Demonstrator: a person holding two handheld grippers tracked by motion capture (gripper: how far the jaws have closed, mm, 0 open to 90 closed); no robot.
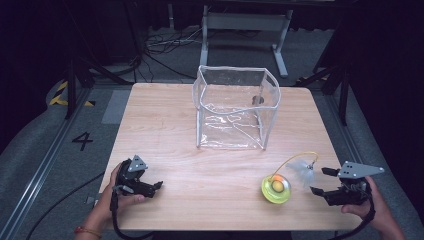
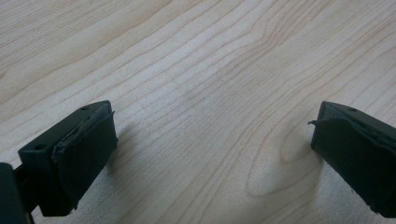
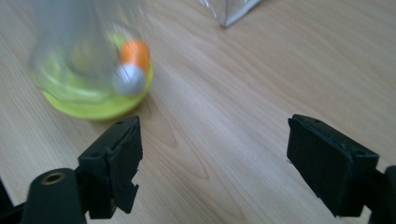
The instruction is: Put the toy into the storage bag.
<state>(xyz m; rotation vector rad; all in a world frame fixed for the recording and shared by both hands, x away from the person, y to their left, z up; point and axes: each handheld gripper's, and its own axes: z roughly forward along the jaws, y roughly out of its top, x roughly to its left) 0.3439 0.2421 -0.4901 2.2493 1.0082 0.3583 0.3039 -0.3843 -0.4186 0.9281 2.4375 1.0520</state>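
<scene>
A wooden counter [image 1: 165,130] is seen from above, with a clear plastic box [image 1: 235,107] standing upright toward its far middle. Near the front right, a small yellow-green toy [image 1: 276,189] rests on the counter; an orange piece and a pale ball are seen on it, and a thin yellow wire arcs up from it to a blurred, translucent fan-like part [image 1: 301,171] just beside it on the right.

The right gripper [image 1: 320,181] is held in a hand [image 1: 372,207] at the front right edge of the counter, pointed toward the toy. Its jaws are spread wide apart with nothing between them, and it lies near the toy without touching it. In the right gripper view, the toy [image 3: 93,74] is seen ahead and to the left of the left jaw, blurred, with bare wood between the two jaws; a corner of the clear box [image 3: 229,11] shows at the top.

The left gripper [image 1: 156,187] is held in the other hand [image 1: 112,192] at the front left of the counter, well apart from the toy and the box. In the left gripper view, its jaws are likewise spread wide, just above the wood grain of the counter [image 2: 210,70], and nothing is held.
</scene>
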